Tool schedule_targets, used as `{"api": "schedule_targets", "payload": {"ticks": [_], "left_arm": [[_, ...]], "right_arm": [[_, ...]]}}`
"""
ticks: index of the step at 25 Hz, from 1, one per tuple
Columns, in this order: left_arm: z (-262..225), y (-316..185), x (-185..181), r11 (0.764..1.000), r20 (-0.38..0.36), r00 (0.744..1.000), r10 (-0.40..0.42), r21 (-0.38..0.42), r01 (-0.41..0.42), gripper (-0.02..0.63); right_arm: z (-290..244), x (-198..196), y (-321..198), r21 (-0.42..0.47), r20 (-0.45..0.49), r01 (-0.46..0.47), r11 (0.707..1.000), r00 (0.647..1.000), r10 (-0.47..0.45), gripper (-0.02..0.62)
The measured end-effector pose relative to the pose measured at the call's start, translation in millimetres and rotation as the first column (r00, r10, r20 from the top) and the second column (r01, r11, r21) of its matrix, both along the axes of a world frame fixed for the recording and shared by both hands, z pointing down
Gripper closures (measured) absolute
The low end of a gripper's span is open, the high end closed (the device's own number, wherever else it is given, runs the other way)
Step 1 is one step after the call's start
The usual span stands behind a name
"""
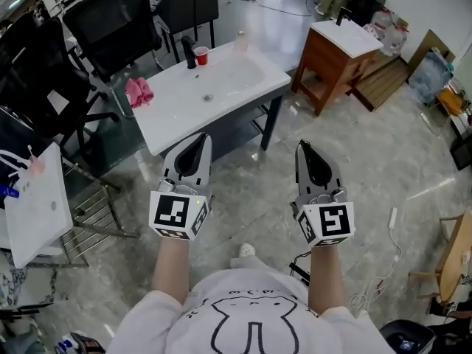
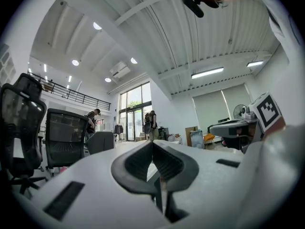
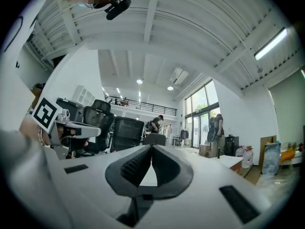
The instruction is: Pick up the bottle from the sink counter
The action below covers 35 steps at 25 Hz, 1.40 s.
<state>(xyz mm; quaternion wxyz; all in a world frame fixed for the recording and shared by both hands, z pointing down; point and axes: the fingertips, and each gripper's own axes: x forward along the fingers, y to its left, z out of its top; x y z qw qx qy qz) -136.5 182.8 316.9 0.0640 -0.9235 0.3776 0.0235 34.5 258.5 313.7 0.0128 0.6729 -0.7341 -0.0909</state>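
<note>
Left gripper [image 1: 199, 140]: jaws closed tip to tip, nothing between them. Right gripper [image 1: 304, 148]: the same, jaws pressed together and empty. Both are held side by side, pointing toward the white sink counter [image 1: 166, 120]. In the head view the left tip sits at the counter's near edge, and the right is over grey floor [image 1: 369, 168].

Bottle [image 1: 240, 41]: small, clear, upright near the counter's far edge, beyond the basin [image 1: 221, 76]. It is well apart from both grippers.

Red cup [image 1: 201, 54] stands just beside the black tap [image 1: 189, 51], left of the bottle. Pink cloth [image 1: 139, 92] lies at the counter's left end. Wooden cabinet [image 1: 328, 68] with a white top stands off to the right. Black chairs [image 1: 110, 28] stand behind the counter.
</note>
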Motion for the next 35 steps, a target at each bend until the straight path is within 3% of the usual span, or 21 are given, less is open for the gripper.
{"api": "schedule_targets", "payload": {"ticks": [5, 23, 28, 35], "left_arm": [[0.8, -23.1, 26.9, 1.000, 0.003, 1.000, -0.008, 0.010, 0.008, 0.597], [-8.8, -95.4, 67.0, 0.999, -0.008, 1.000, -0.029, 0.045, 0.029, 0.597], [-1.7, -132.5, 80.8, 0.999, -0.001, 1.000, -0.016, 0.035, 0.016, 0.597], [6.4, -211.0, 96.3, 1.000, -0.021, 1.000, -0.013, 0.025, 0.014, 0.597]], "right_arm": [[3.0, 25.8, -27.6, -0.001, -0.002, 0.011, 1.000, 1.000, -0.011, 0.565], [1.7, 65.6, -93.8, 0.024, -0.002, 0.026, 0.999, 1.000, -0.026, 0.565], [9.2, 80.0, -127.7, 0.007, 0.027, 0.015, 1.000, 1.000, -0.016, 0.565], [17.6, 98.3, -203.4, -0.033, -0.006, 0.008, 0.999, 1.000, -0.009, 0.565]]}}
